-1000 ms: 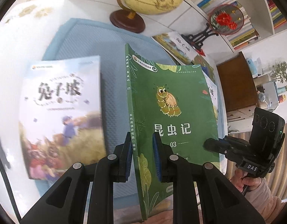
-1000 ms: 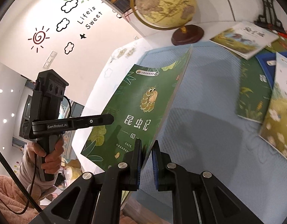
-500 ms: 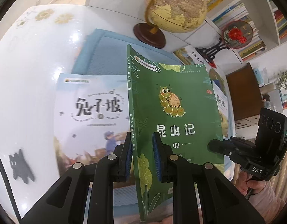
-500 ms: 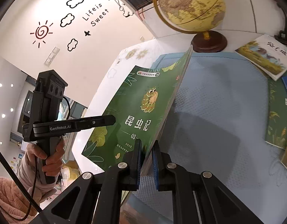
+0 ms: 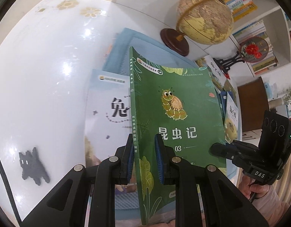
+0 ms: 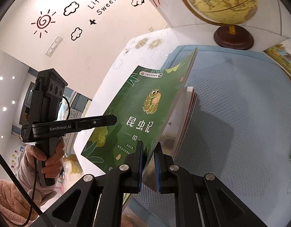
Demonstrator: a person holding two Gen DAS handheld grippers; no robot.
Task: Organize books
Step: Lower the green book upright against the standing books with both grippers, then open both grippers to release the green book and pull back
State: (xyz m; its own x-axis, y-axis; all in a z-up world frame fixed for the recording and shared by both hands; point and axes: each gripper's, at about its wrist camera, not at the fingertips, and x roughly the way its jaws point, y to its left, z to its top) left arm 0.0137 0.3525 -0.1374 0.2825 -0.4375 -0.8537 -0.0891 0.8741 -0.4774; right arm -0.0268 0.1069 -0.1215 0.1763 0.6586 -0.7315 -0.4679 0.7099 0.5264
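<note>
1. Surface: a glossy white table (image 5: 41, 94) with pale flower prints at its far edge; ceiling lights glare off it. A light blue textured mat (image 6: 240, 113) covers its middle.
2. The green book (image 5: 174, 113) is held up off the mat, tilted, cover toward both cameras, by 2 grippers at once.
3. Left gripper (image 5: 143, 158): jaws closed on the green book near its spine, at the near edge, blue pads pressing both faces.
4. Right gripper (image 6: 148, 162): jaws clamped on the near page-edge side of the same book.
5. Under and behind the green book, a pale illustrated book (image 5: 107, 104) lies flat on the mat; in the right wrist view its page edges show just right of the green cover.
6. More books (image 5: 230, 117) lie on the right part of the mat, well apart from the held one.
7. A globe (image 5: 204, 17) on a dark wooden base stands at the far side, just beyond the mat.
8. Room: white shelves (image 5: 263, 37) packed with books to the far right; a round red-flower ornament (image 5: 254, 49) on a black stand in front of them.
9. The opposite wall (image 6: 84, 19) carries sun, cloud and "Life is Sweet" decals.
</note>
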